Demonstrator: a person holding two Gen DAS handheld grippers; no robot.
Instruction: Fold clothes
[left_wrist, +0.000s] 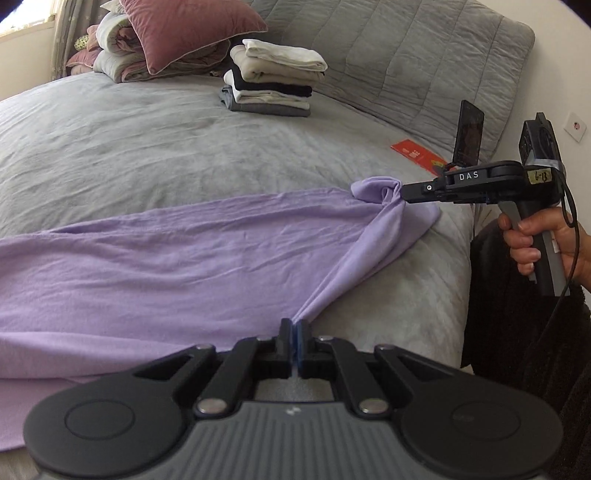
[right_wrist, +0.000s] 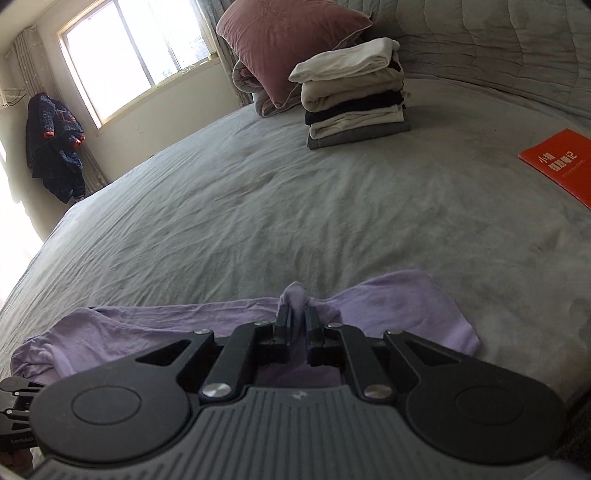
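A lilac garment (left_wrist: 155, 266) lies spread on the grey bed (left_wrist: 147, 147), running off to the left. My left gripper (left_wrist: 294, 326) is shut on its near edge, with the cloth pulled taut up to the right. My right gripper (left_wrist: 404, 194) is shut on a bunched corner of the garment near the bed's right edge. In the right wrist view the right gripper (right_wrist: 297, 314) pinches a fold of the lilac garment (right_wrist: 388, 306), lifted slightly off the bed (right_wrist: 258, 203).
A stack of folded clothes (left_wrist: 271, 79) stands at the head of the bed, also in the right wrist view (right_wrist: 356, 92). A pink pillow (left_wrist: 184, 29) and rolled bedding lie beside it. A red booklet (right_wrist: 557, 162) lies on the right. A dark jacket (right_wrist: 55, 147) hangs by the window.
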